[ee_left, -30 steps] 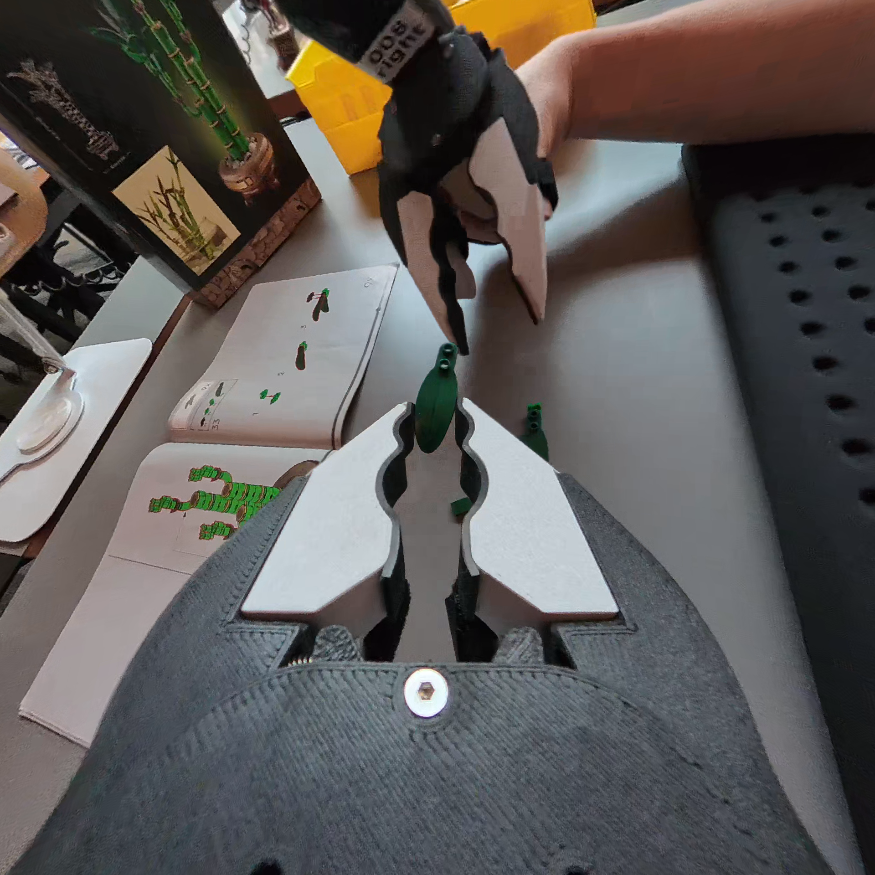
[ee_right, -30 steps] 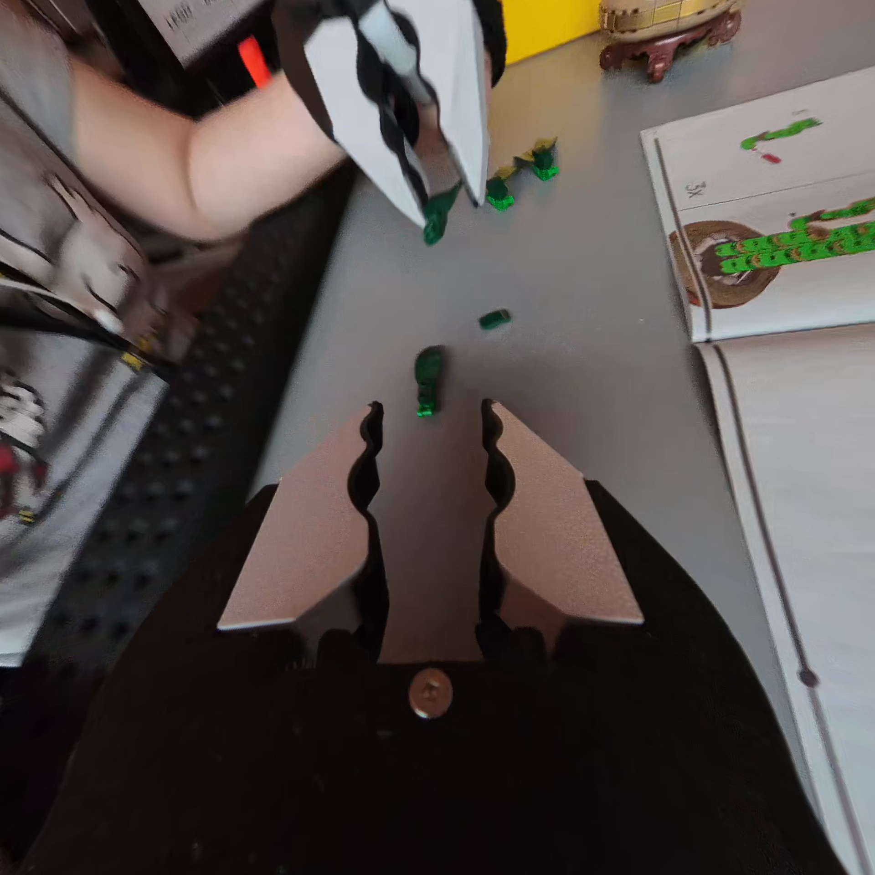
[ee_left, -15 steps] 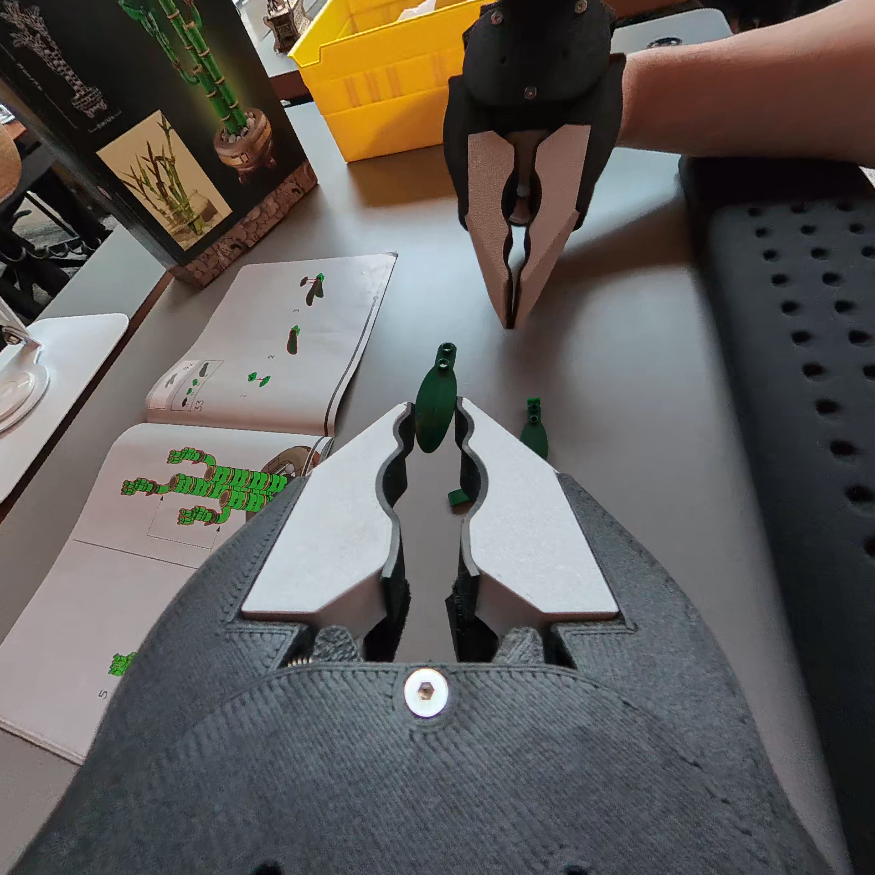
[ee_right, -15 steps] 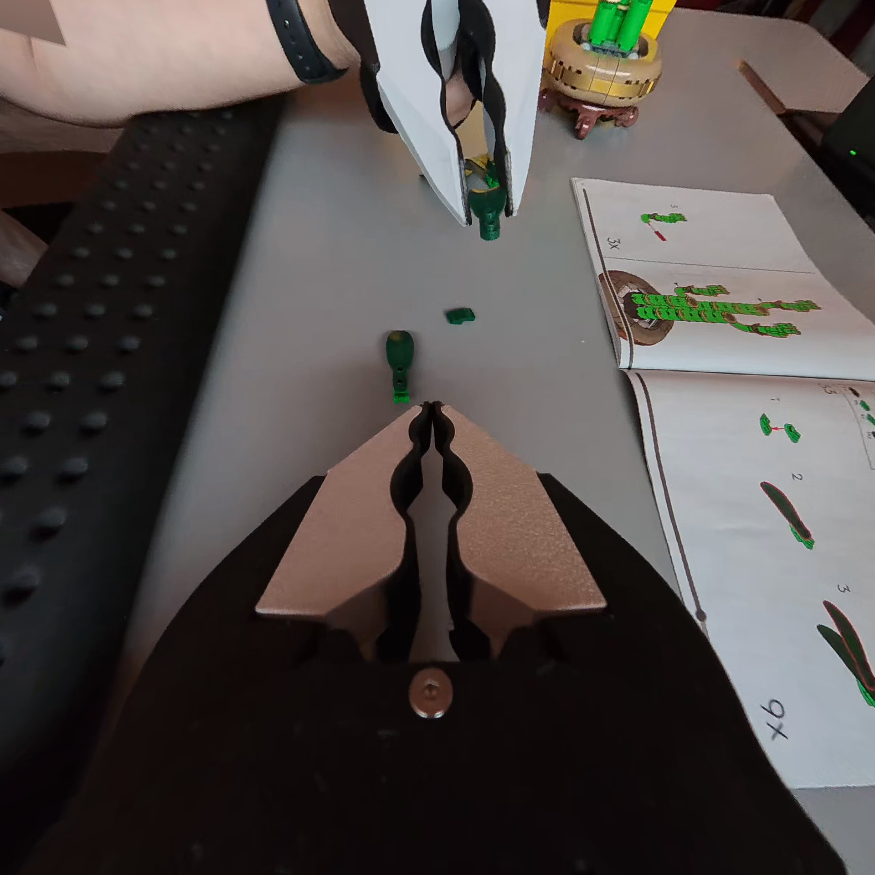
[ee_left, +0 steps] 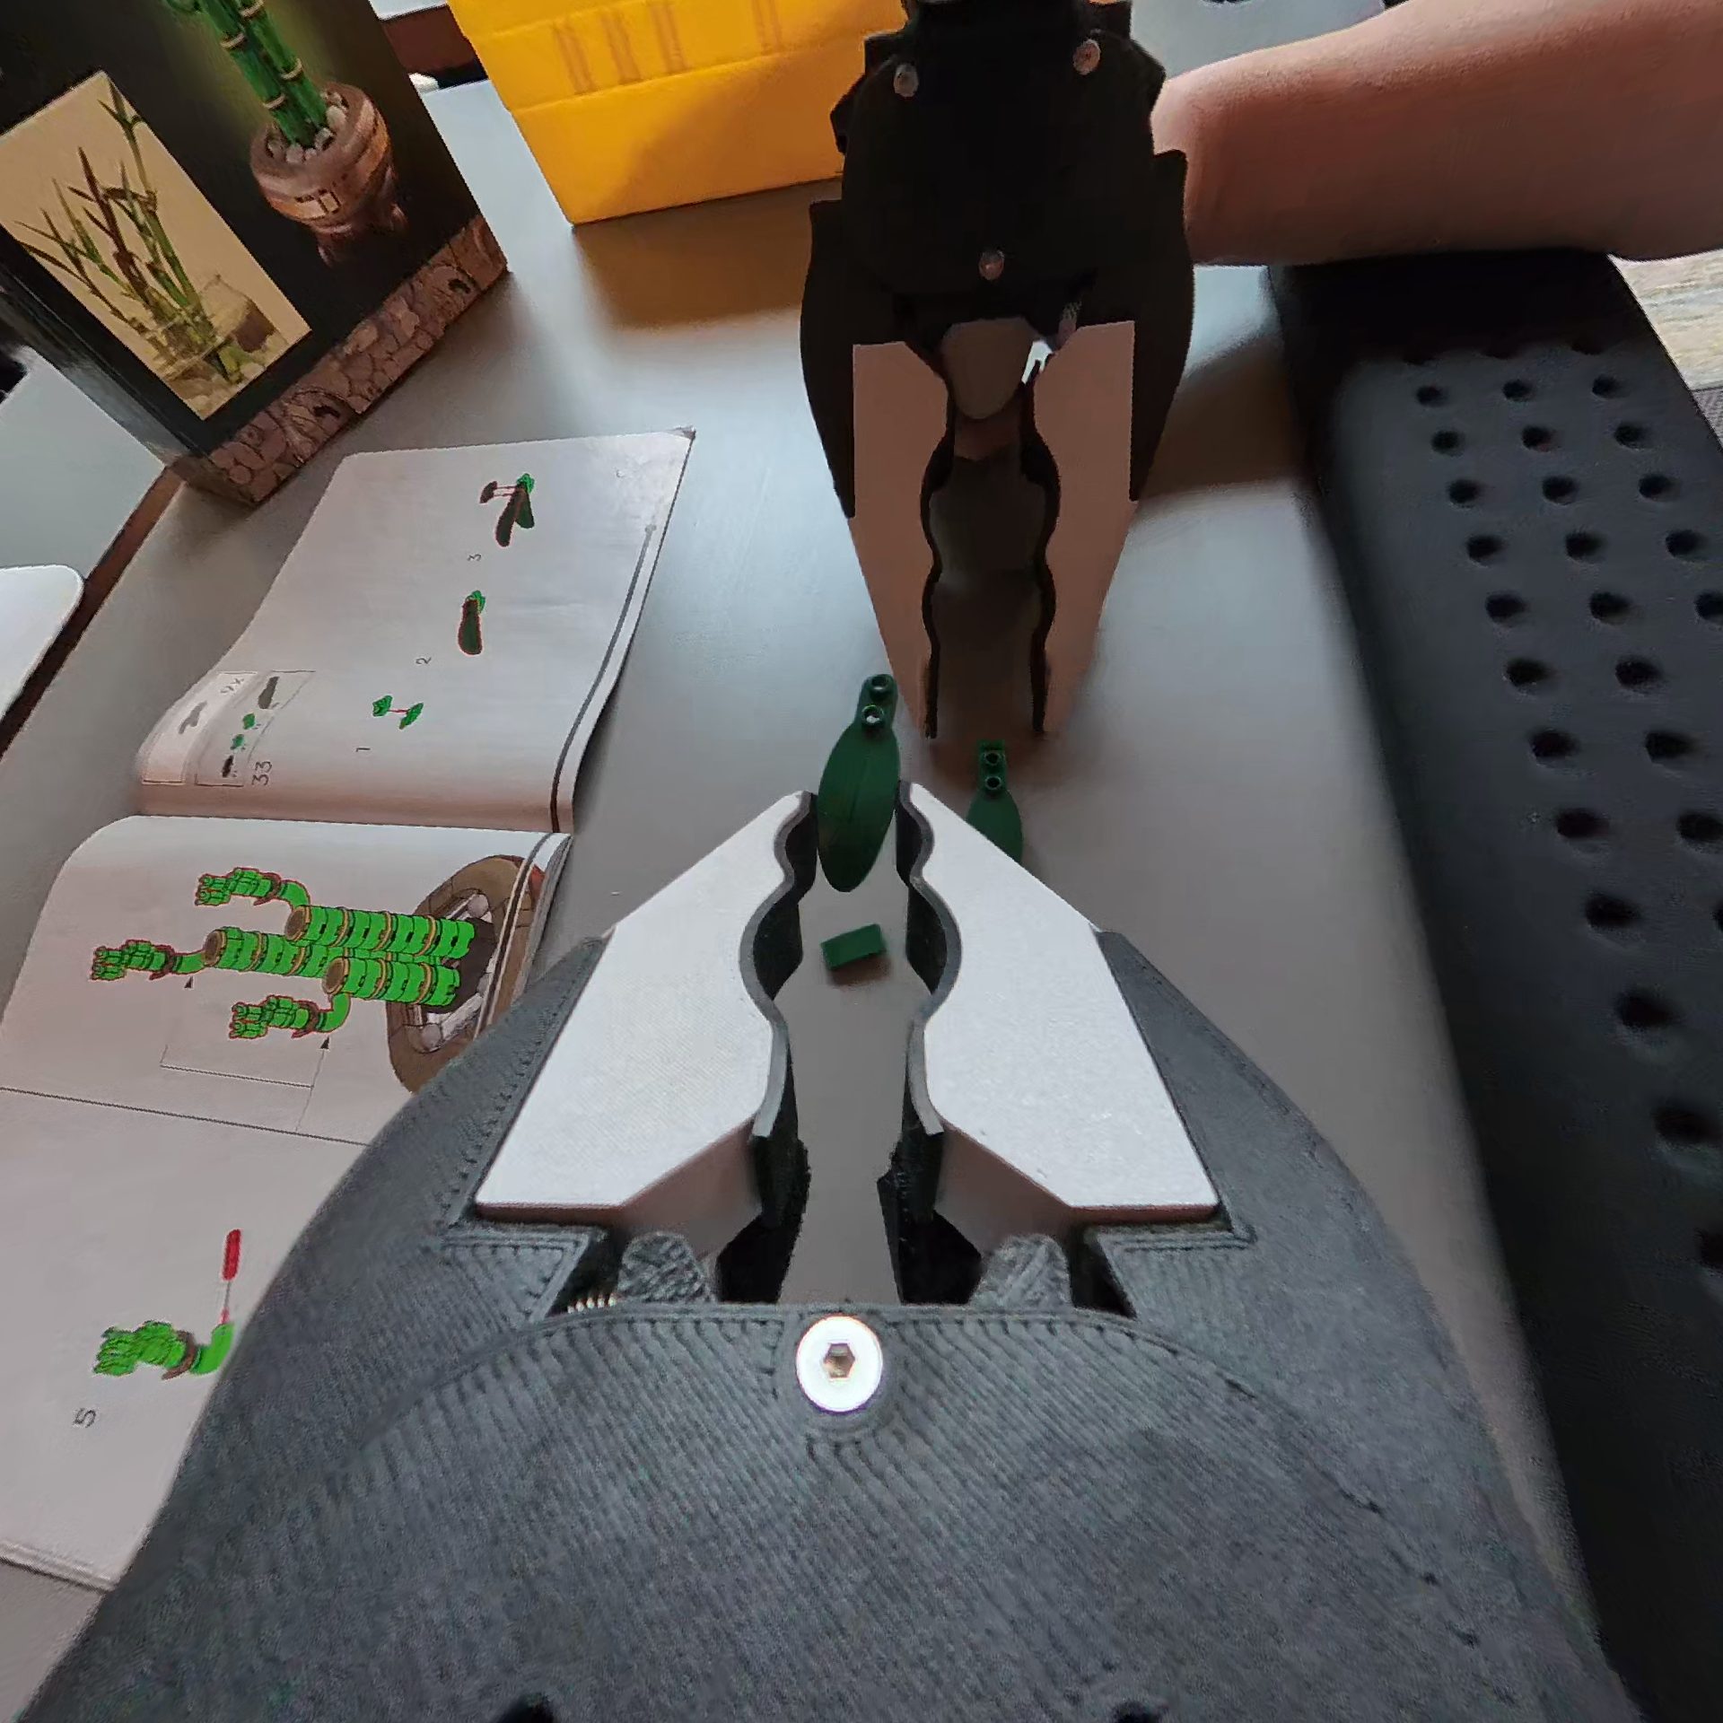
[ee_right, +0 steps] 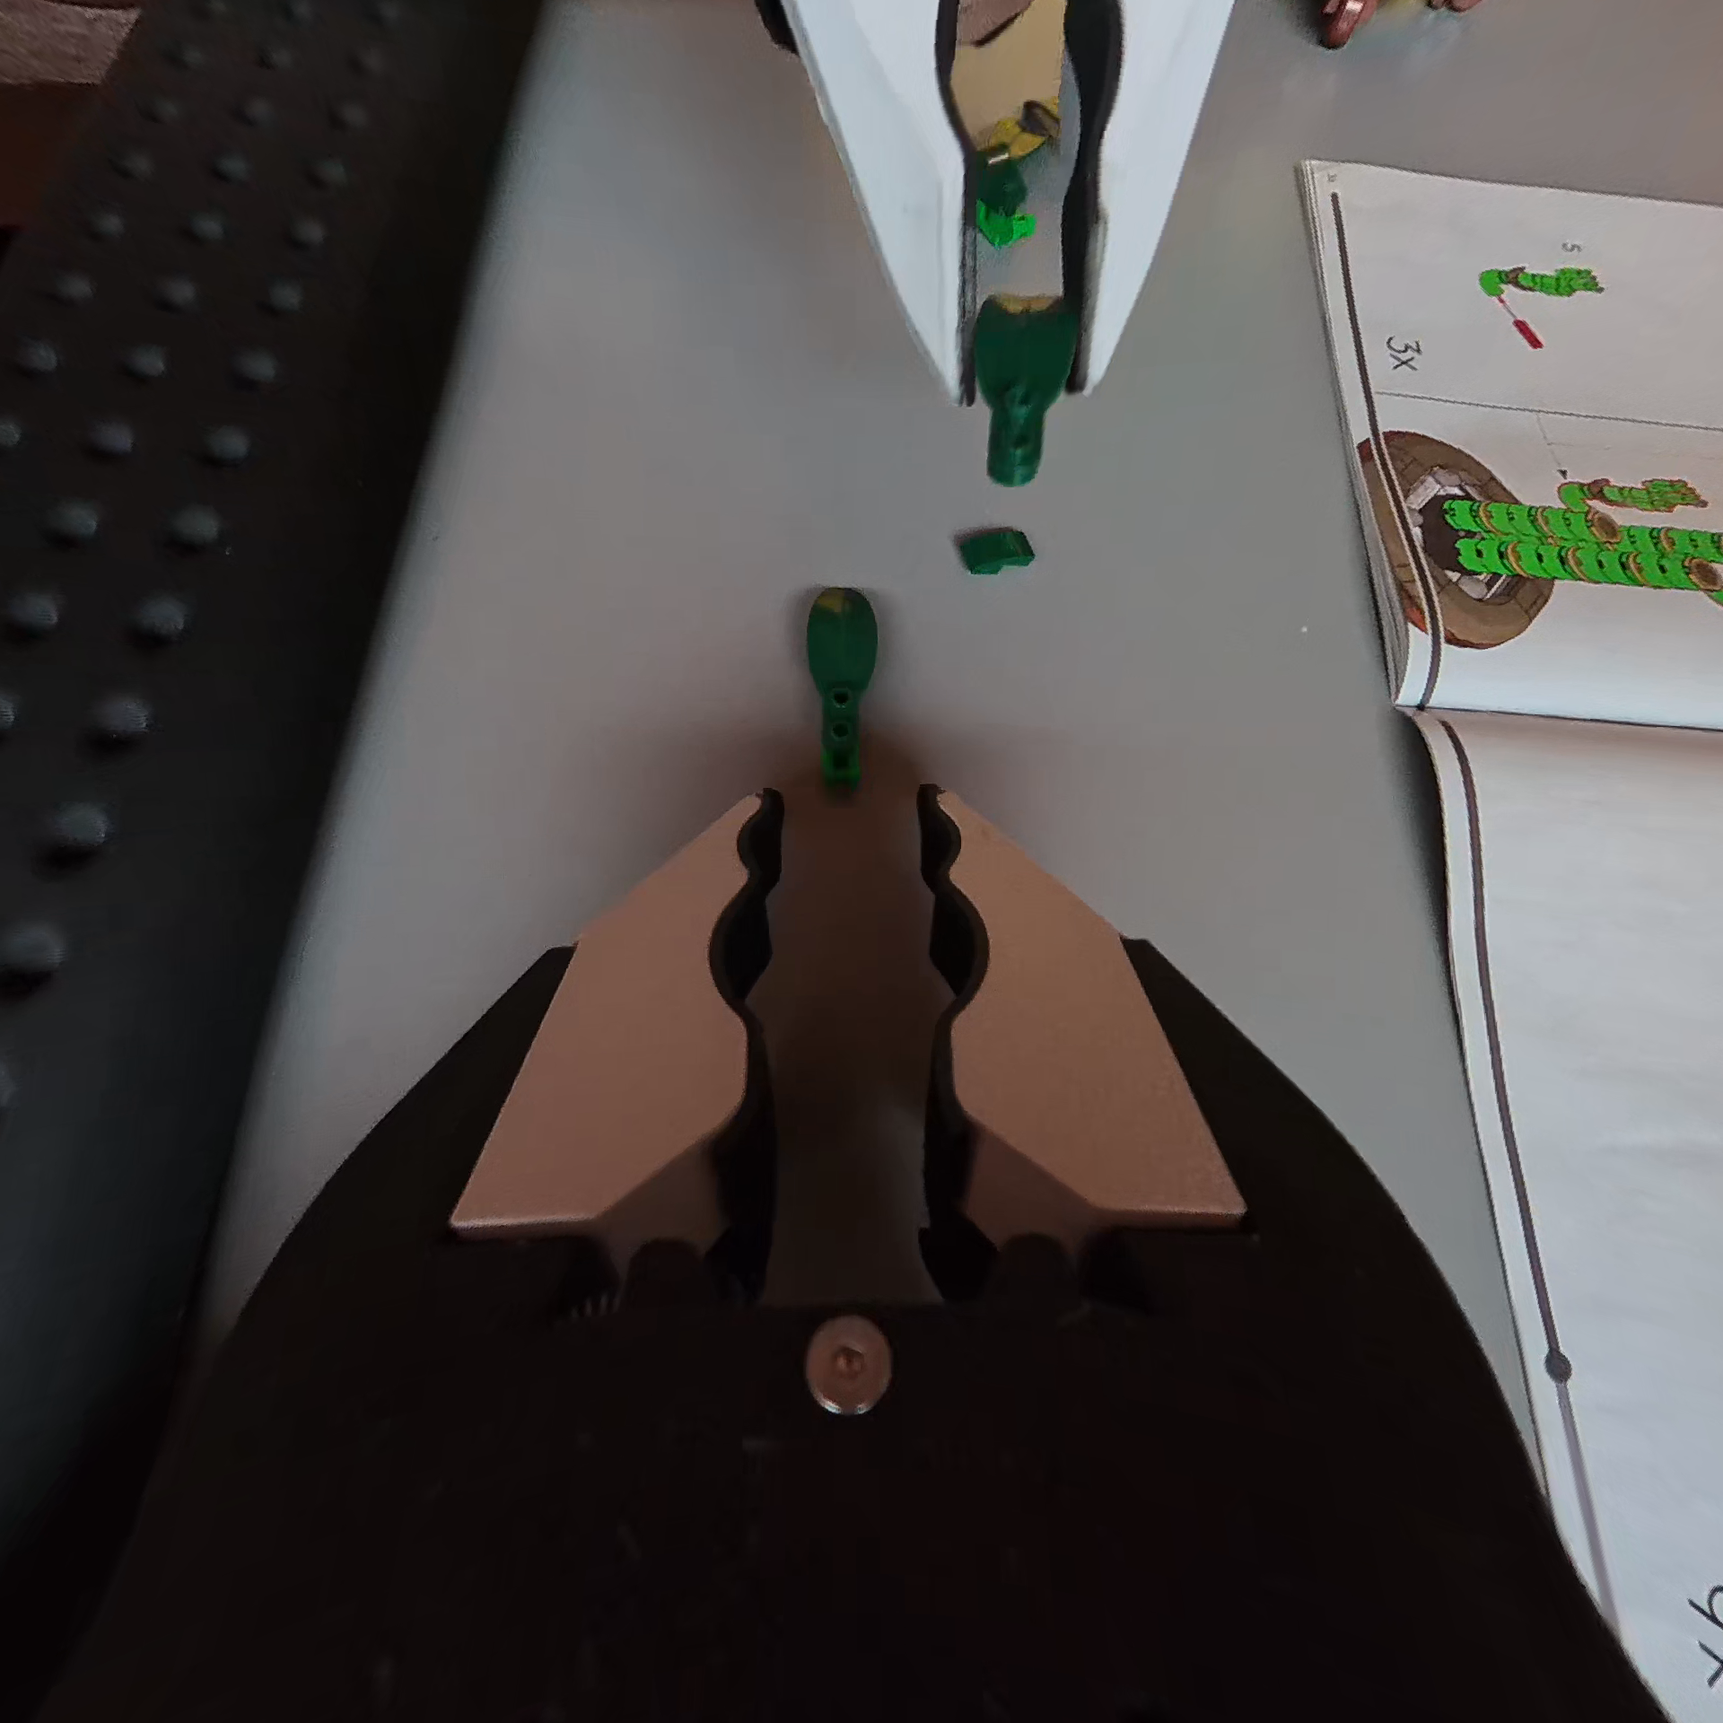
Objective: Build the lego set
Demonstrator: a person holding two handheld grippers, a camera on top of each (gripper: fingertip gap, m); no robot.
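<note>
The grey table [ee_left: 1212, 839] carries an open instruction booklet [ee_left: 420, 653], beside the set's box [ee_left: 233, 233] and a yellow bin [ee_left: 699, 121]. The left gripper [ee_left: 850, 811] pinches a dark green leaf piece [ee_left: 856, 802] by its blade, stud end pointing outward. The right gripper [ee_right: 844, 792] stands with fingers narrowly parted and empty, tips just short of a second leaf piece [ee_right: 841, 671] lying flat on the table. A small green brick [ee_right: 996, 550] lies between the two leaves. These pieces look light, stiff and slick; best taken across the narrow studded stem, squarely, or they may skid away
</note>
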